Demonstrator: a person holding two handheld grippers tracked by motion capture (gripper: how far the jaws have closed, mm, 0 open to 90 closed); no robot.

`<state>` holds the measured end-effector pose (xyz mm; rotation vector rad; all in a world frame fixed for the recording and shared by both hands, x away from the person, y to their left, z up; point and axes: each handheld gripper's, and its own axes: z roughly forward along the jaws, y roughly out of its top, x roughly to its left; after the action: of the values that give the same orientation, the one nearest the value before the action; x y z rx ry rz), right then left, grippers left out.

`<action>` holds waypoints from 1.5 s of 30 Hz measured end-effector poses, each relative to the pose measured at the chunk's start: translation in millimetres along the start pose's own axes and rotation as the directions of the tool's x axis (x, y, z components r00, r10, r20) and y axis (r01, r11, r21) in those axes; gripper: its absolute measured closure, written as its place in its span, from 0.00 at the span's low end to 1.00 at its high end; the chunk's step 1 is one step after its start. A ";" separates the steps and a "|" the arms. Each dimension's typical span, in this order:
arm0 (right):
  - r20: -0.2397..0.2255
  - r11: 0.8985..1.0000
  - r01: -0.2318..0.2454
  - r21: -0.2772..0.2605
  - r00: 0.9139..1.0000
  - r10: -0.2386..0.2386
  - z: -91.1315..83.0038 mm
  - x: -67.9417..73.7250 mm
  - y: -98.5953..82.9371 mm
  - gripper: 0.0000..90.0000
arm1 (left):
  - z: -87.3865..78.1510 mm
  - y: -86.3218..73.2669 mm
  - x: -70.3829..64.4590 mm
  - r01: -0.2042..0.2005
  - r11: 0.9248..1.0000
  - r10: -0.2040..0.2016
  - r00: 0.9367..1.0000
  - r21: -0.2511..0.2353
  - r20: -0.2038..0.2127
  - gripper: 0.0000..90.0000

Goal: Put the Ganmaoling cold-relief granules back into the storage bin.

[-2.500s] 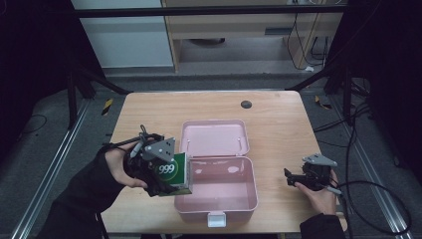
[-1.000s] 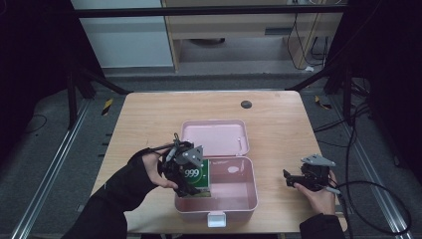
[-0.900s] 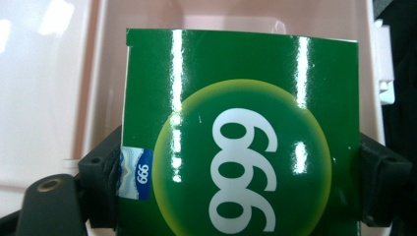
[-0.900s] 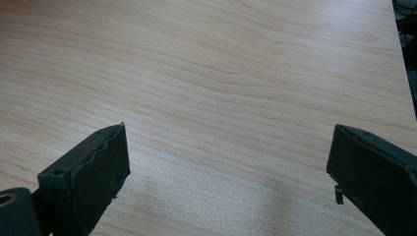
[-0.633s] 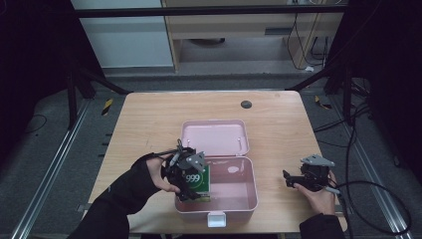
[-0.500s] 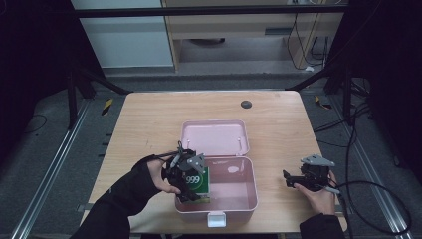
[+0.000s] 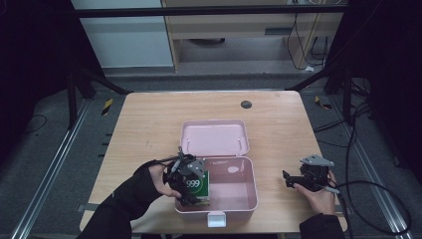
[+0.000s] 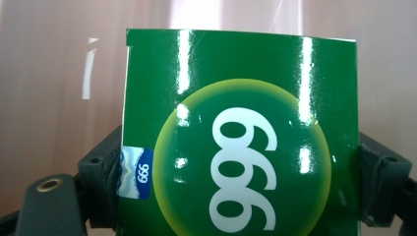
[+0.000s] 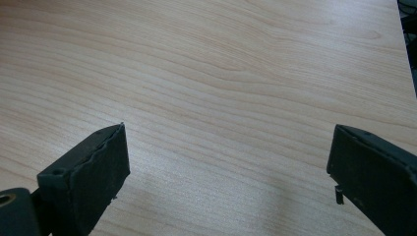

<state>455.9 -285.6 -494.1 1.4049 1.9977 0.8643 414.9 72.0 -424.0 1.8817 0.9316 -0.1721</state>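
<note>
Green and glossy, the box marked 999 [image 7: 195, 185] sits clamped in the left gripper [image 7: 188, 178], inside the open pink case [image 7: 234, 199] at its left end. Right gripper [image 7: 293, 180] rests with jaws spread wide on the wooden surface [image 7: 139, 129], empty, well apart from the case.

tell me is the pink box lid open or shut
Open. The lid lies flipped back flat on the table, and the pink box shows its bare inside.

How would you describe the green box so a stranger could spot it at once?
On the wooden table lies an open pink case. At its left end the left gripper clamps the green box; it alone is glossy green, with a white 999 in a yellow-edged circle.
</note>
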 end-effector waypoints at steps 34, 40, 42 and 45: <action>0.004 1.000 -0.003 0.014 1.000 0.003 -0.3 -0.2 0.7 0.02 | -66.5 34.3 1.4 -0.186 0.982 0.187 0.982 -0.042 0.018 0.22; 0.004 1.000 -0.008 0.012 1.000 0.008 -0.8 -0.2 0.8 0.03 | -91.0 42.8 11.1 -0.216 0.972 0.217 0.976 -0.097 -0.002 0.29; 0.004 1.000 -0.010 0.014 1.000 0.010 -1.3 0.2 0.8 0.04 | -98.5 43.0 15.1 -0.214 0.970 0.214 0.977 -0.114 -0.016 0.31; 0.004 1.000 -0.009 0.011 1.000 0.009 -1.6 0.2 0.9 0.05 | -105.9 39.4 21.5 -0.198 0.969 0.192 0.980 -0.146 -0.050 0.32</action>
<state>455.2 -285.6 -492.4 1.4218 1.9978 0.8550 427.4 161.9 -353.4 1.8271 0.7553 0.0495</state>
